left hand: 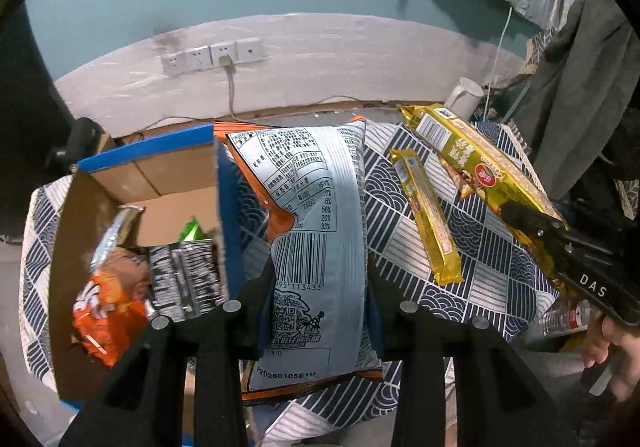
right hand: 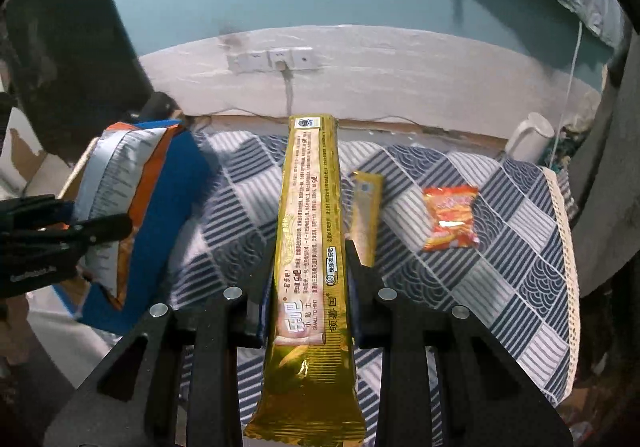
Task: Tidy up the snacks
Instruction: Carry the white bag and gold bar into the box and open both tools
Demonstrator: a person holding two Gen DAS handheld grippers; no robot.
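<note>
My left gripper point(left hand: 318, 283) is shut on a puffy silver and orange chip bag point(left hand: 316, 207), held up with its barcode side facing the camera. The bag hangs beside an open cardboard box point(left hand: 176, 175) with blue outer walls. Inside the box lie an orange bag point(left hand: 108, 311) and black-and-white striped packets point(left hand: 184, 279). My right gripper point(right hand: 308, 275) is shut on a long gold biscuit packet point(right hand: 310, 207), lifted above the cloth. A smaller gold packet point(right hand: 366, 215) and a small orange snack pack point(right hand: 450, 217) lie on the patterned cloth. Each gripper shows in the other's view: the right gripper point(left hand: 520, 217) and the left gripper point(right hand: 92, 225).
A blue and white patterned tablecloth point(right hand: 500, 279) covers the table, its lace edge at the right. A white jug point(right hand: 528, 143) stands at the back right corner. Wall sockets point(left hand: 212, 57) with a cable sit behind. A plastic bottle point(left hand: 568, 317) lies low on the right, and a grey garment point(left hand: 580, 95) hangs there.
</note>
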